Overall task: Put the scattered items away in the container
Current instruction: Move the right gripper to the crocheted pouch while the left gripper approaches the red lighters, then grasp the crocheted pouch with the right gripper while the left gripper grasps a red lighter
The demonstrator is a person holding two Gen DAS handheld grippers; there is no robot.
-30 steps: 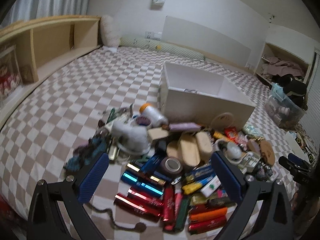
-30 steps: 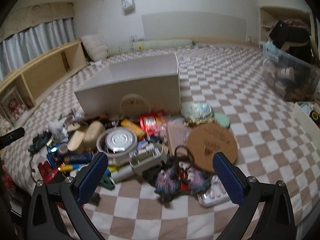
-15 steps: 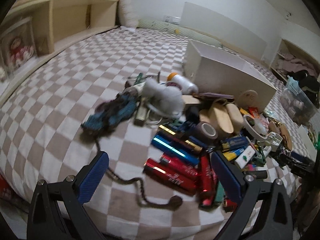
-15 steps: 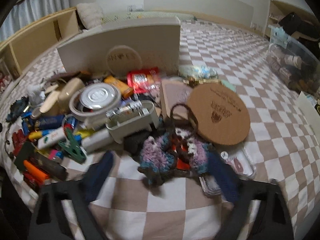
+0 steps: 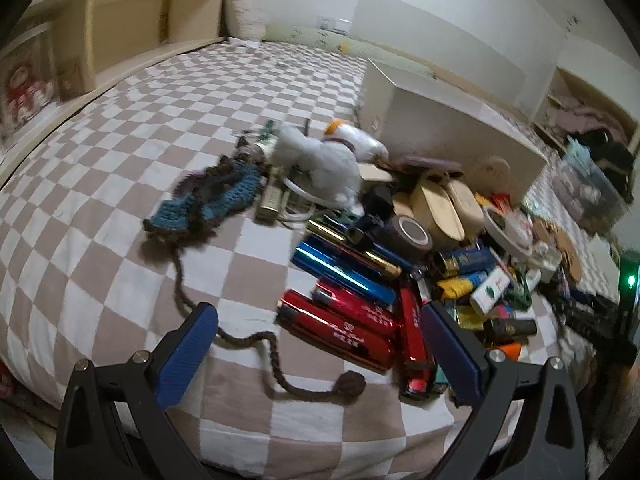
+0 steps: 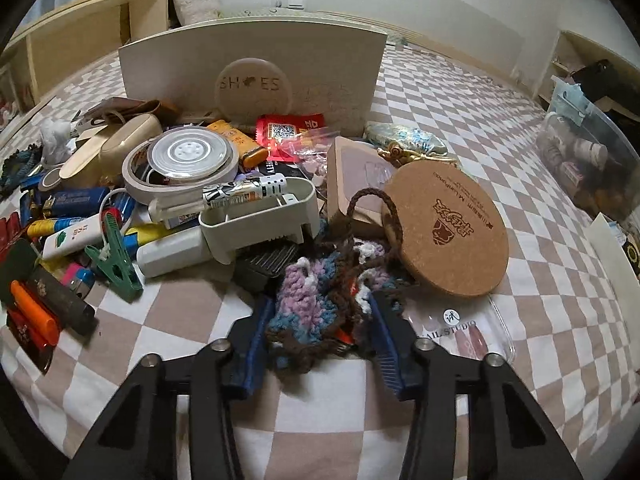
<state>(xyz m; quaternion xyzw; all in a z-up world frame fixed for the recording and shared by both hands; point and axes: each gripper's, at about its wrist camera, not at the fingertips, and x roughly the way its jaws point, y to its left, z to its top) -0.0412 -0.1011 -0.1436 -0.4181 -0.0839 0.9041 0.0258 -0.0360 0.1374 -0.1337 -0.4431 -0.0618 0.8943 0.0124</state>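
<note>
A pile of small items lies on the checkered bed in front of a white box (image 6: 256, 60), which also shows in the left wrist view (image 5: 440, 128). My right gripper (image 6: 320, 328) is closed around a purple-blue crocheted pouch (image 6: 308, 304) next to a round cork coaster (image 6: 448, 228). My left gripper (image 5: 316, 344) is open and empty, low over the bed, with red tubes (image 5: 344, 328) between its fingers and a brown braided cord (image 5: 256, 344) near the left finger. A teal crocheted piece (image 5: 208, 196) and a white plush toy (image 5: 324, 160) lie further off.
A wooden shelf unit (image 5: 100, 32) runs along the left of the bed. A clear storage bin (image 6: 588, 160) stands at the right. Tape rolls (image 6: 180, 164), a green clip (image 6: 116, 264), lighters and a white tray (image 6: 260, 220) crowd the pile.
Both grippers dropped lower toward the pile. The right gripper moved onto the crocheted pouch and closed its fingers on it. The left gripper shifted left and stayed open.
</note>
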